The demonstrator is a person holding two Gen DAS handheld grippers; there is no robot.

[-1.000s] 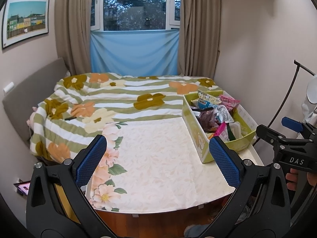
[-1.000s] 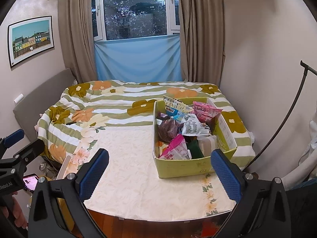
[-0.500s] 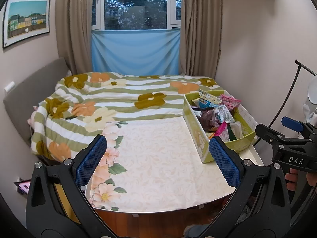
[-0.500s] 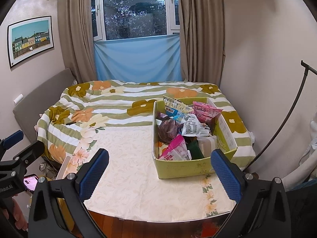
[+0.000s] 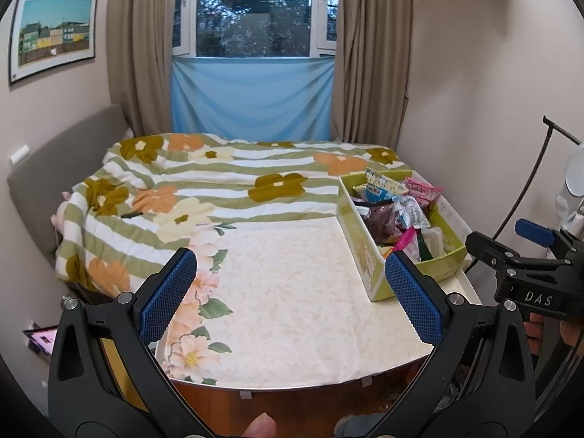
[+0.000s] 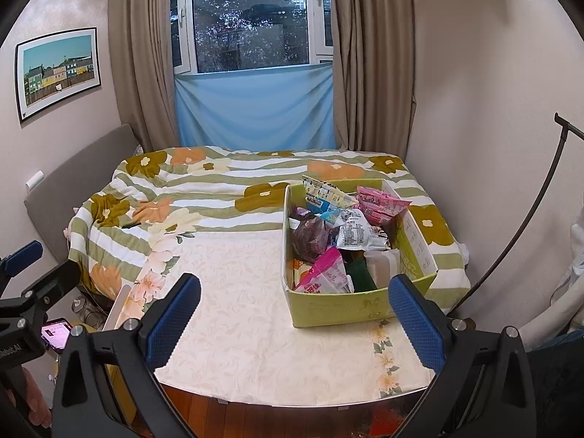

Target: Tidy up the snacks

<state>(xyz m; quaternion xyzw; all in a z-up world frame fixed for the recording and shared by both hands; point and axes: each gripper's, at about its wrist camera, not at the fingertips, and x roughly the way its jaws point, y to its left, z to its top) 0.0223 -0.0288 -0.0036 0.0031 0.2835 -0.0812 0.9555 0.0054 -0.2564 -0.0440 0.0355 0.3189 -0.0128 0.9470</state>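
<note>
A green cardboard box (image 6: pixel 339 308) (image 5: pixel 370 270) stands on the right side of the table, full of several snack packets: pink (image 6: pixel 379 206), dark purple (image 6: pixel 310 237), white (image 6: pixel 356 233) and magenta (image 6: pixel 325 273) ones. My left gripper (image 5: pixel 290 292) is open over the near middle of the table, with nothing between its blue pads. My right gripper (image 6: pixel 292 310) is also open and holds nothing; it hangs just in front of the box. Each gripper shows at the edge of the other's view.
The table wears a cream cloth (image 6: pixel 233 284) with flowers along its left edge. Behind it lies a bed with a green-striped floral quilt (image 5: pixel 219 179). A phone (image 6: pixel 56 332) glows low at the left. A black curved stand (image 6: pixel 518 226) rises at the right wall.
Both views have shifted only slightly; the grippers stay open and the box and packets have not moved.
</note>
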